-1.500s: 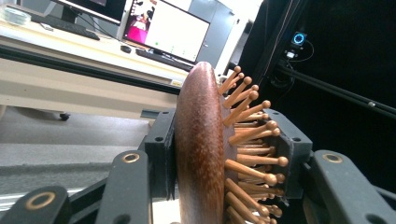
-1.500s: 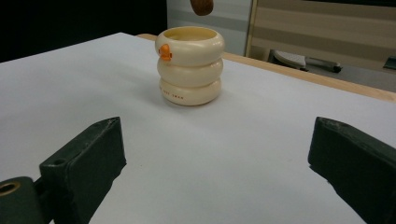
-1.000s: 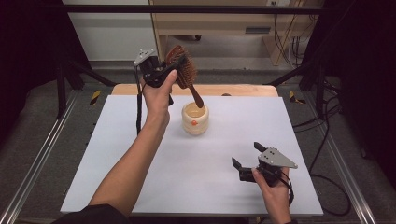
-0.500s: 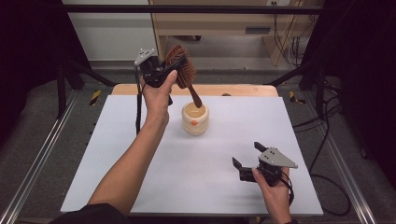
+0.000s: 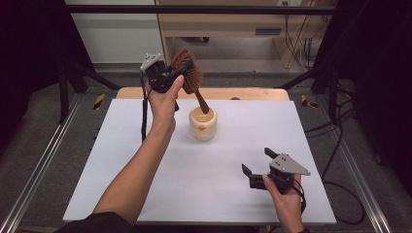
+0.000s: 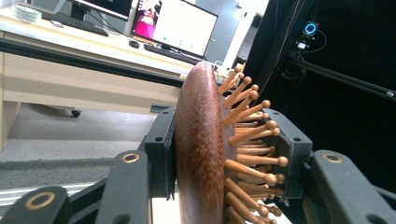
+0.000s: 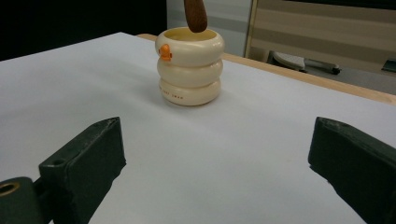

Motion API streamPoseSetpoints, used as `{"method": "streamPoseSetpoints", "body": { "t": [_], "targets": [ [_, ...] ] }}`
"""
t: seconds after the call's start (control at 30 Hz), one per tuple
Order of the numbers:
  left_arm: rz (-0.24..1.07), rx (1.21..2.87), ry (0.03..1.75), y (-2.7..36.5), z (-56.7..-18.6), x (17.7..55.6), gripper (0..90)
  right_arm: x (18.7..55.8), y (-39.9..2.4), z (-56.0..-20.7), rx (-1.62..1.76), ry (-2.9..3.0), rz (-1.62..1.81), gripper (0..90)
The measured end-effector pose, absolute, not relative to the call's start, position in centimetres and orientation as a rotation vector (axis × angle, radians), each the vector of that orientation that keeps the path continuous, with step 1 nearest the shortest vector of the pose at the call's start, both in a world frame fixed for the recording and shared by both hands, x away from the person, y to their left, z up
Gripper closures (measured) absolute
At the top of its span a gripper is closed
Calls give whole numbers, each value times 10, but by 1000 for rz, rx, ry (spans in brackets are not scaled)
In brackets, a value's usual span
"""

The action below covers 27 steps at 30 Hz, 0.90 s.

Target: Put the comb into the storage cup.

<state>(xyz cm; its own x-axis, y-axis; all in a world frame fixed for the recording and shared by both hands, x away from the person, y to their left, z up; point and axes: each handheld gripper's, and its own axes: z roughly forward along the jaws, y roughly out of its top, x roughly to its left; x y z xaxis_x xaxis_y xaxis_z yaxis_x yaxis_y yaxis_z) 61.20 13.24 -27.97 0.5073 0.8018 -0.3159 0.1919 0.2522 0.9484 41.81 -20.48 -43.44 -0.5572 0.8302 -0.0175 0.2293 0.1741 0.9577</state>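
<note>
Two grippers work here. Near the tabletop's front right corner, the right gripper [image 5: 256, 167] rests with jaws spread, empty. Toward the back edge stands the cream cup [image 5: 203, 123]. Above it, the left gripper [image 6: 229, 154] pinches the wooden hairbrush [image 5: 190, 80] by its head (stiff, light, smooth-backed), handle tip at the cup's mouth.

A white table top [image 5: 145, 160] sits in a metal frame with rails [image 5: 34, 170] along its sides, over grey carpet floor [image 5: 369, 145]. Beyond its wooden far edge [image 5: 252, 93] stands a pale wood desk [image 5: 218, 24] (cables [image 5: 299, 43] hang at its right). Black curtains [image 5: 29, 48] close both sides. Monitors [image 6: 175, 28] glow on another desk [image 6: 70, 70].
</note>
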Motion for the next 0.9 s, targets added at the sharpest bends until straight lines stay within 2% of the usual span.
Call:
{"method": "streamPoseSetpoints", "body": {
  "t": [0.9],
  "targets": [
    [529, 1280, 1004, 133, -288, 614, 504, 419, -204, -435, 995, 1905, 1391, 42]
  ]
}}
